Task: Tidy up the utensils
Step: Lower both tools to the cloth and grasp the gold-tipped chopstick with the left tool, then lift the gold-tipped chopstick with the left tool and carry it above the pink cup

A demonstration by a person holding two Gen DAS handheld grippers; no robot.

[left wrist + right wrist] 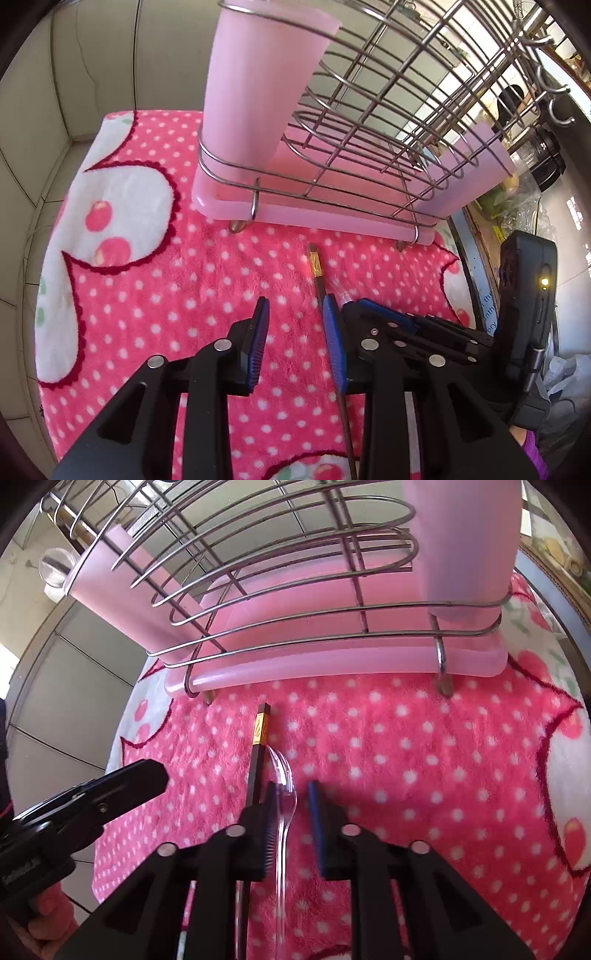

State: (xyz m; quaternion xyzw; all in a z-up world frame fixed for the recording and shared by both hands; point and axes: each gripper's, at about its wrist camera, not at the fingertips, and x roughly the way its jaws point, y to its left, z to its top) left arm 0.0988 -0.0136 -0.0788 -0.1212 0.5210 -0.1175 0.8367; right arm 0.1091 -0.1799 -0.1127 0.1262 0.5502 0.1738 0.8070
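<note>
From the left wrist, the half-open, empty left gripper [295,306] risked nudging the dark gold-banded chopstick [318,284] beside its pad; from the right wrist, the right gripper [292,786], jaws parted, straddled the clear plastic spoon [282,766] lying just beside that chopstick on the pink dotted towel [406,757], so closing might snag both.

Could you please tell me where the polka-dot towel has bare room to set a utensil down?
Bare towel lies right of the clear spoon, below the rack. Crowded: the chopstick and spoon lie together between both grippers.
</note>
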